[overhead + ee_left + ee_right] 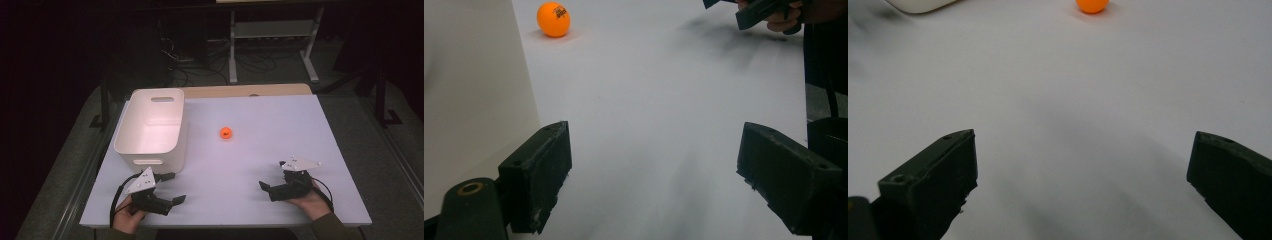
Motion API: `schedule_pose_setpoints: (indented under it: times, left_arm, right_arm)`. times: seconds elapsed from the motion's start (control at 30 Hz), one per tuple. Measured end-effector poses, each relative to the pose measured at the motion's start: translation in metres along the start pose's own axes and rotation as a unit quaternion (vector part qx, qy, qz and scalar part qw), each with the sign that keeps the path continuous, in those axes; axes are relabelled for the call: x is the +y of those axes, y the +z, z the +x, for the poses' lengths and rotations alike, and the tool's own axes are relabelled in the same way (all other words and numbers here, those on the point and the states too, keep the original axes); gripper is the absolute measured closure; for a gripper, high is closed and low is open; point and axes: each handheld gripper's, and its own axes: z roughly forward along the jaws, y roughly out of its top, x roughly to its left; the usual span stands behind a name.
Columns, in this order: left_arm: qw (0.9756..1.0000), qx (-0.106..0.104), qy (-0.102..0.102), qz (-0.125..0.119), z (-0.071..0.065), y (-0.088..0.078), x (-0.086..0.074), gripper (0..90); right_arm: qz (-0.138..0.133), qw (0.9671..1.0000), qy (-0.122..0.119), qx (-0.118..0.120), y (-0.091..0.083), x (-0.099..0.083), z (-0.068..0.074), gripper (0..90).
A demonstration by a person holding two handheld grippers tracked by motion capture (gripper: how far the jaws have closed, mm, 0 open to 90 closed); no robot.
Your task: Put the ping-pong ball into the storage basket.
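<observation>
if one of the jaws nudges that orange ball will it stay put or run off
The orange ball is round and sits free on the smooth white table, so a nudge would probably send it rolling. It looks like a table-tennis ball, so likely very light. Its curved surface may slip from flat jaws unless gripped centrally.

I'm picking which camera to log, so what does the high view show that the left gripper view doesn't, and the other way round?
High view alone: the whole white bin with its handle slot and bare inside, both hands with their tools, left and right, and the floor, cables and a white stand beyond the table.

Left gripper view alone: the left tool's jaws close up, set wide apart over bare table, and dark print on the orange ball.

Both: ball, table, bin wall, the right tool.
</observation>
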Motion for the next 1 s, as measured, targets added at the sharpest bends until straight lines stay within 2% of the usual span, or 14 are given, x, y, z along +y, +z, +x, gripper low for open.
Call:
schedule_pose_setpoints:
  times: [0.53,1.0]
  left_arm:
    - [1.0000,0.000,0.003,-0.003,0.000,-0.001,0.000,14.1]
    - [1.0000,-0.001,0.006,-0.005,-0.001,-0.001,0.000,14.1]
  right_arm:
    - [0.007,1.0000,0.001,0.002,0.002,0.003,0.001,0.0]
    - [0.017,0.9998,-0.008,0.008,0.009,0.011,0.005,0.0]
